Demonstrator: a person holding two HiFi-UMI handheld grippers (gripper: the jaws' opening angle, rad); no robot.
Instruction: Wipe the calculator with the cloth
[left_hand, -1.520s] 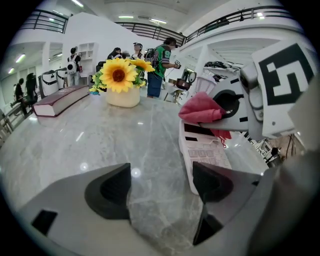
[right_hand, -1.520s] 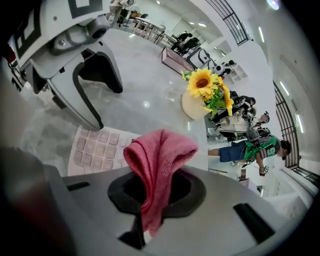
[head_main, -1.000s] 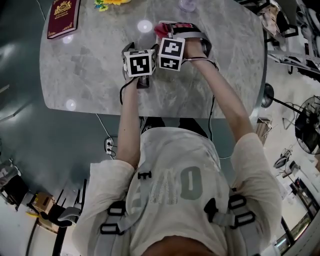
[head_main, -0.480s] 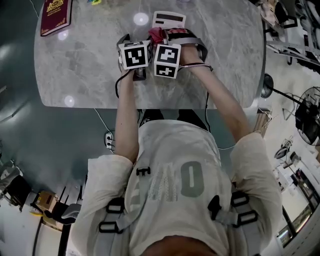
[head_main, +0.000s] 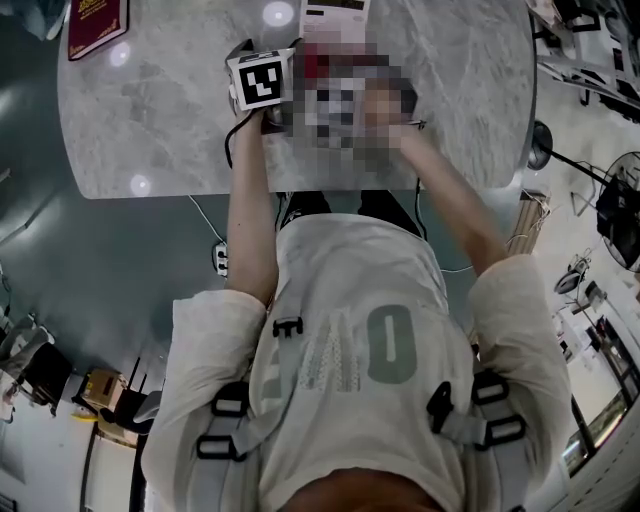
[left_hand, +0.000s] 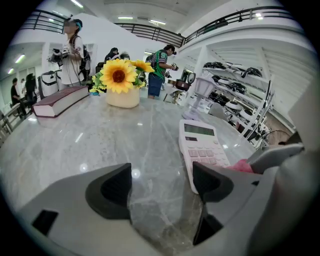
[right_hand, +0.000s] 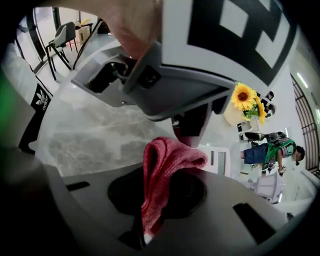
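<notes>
pinching a folded red cloth (right_hand: 167, 157), the right gripper (right_hand: 155, 195) sits beside the left gripper (left_hand: 162, 182), whose spread jaws frame open grey marble tabletop (left_hand: 100, 137) along the left edge of the white push-button calculator (left_hand: 201, 142).

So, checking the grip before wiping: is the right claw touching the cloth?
Touching. The right gripper view shows the right claw shut on the red cloth, its fold pinched between the jaws.
</notes>
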